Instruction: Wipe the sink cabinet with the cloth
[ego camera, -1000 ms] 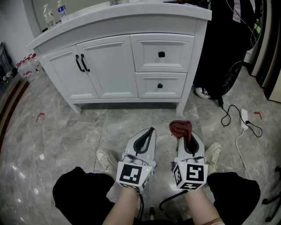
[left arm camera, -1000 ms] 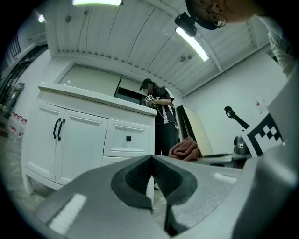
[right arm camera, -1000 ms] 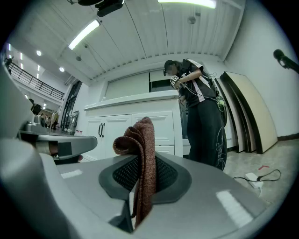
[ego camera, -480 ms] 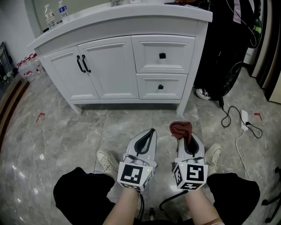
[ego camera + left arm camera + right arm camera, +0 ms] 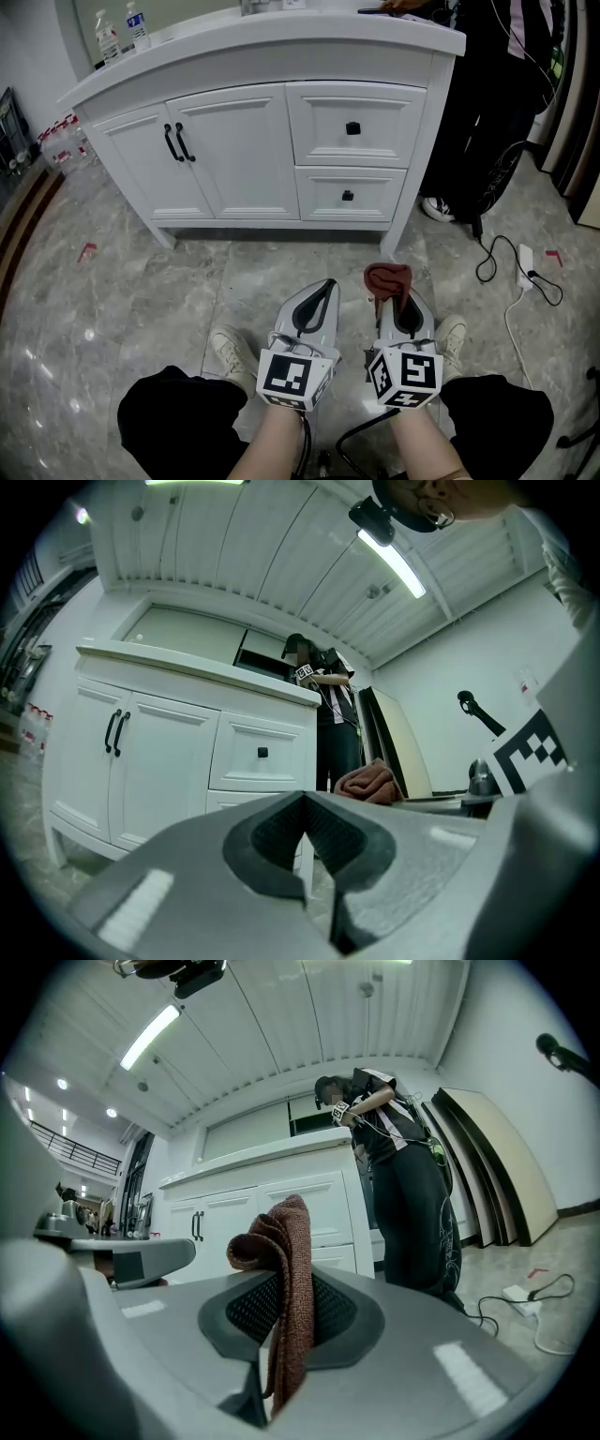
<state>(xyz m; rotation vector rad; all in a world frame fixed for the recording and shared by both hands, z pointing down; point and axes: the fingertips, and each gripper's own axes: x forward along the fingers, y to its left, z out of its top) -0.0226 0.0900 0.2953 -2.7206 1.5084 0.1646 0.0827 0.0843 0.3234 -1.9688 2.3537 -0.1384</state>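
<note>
Head view looks down on the left tongs (image 5: 323, 285) and the right tongs (image 5: 387, 296), held side by side low over the marble floor (image 5: 131, 291) and well short of the white sink cabinet (image 5: 281, 141). The reddish-brown cloth (image 5: 386, 277) stands up as a bunched wad from the tip of the right pair. Wiping has not begun, by my reading, so the step in hand is carrying the cloth forward to the cabinet front. Left gripper view shows those tongs pressed together with nothing between the pads, so that hand is free to keep out of the way. Right gripper view shows the tongs pinching the cloth, a fold rising above the pads and a tail hanging below. Beyond it are the doors and drawers, and a person in dark clothes (image 5: 403, 1176) stands at the cabinet's right end. To do this well, keep the pinch firm and lead with the raised fold, so that fabric rather than the hard tips meets the paint. Press lightly, sweep along each panel, and work round the black handles (image 5: 171, 145).
</note>
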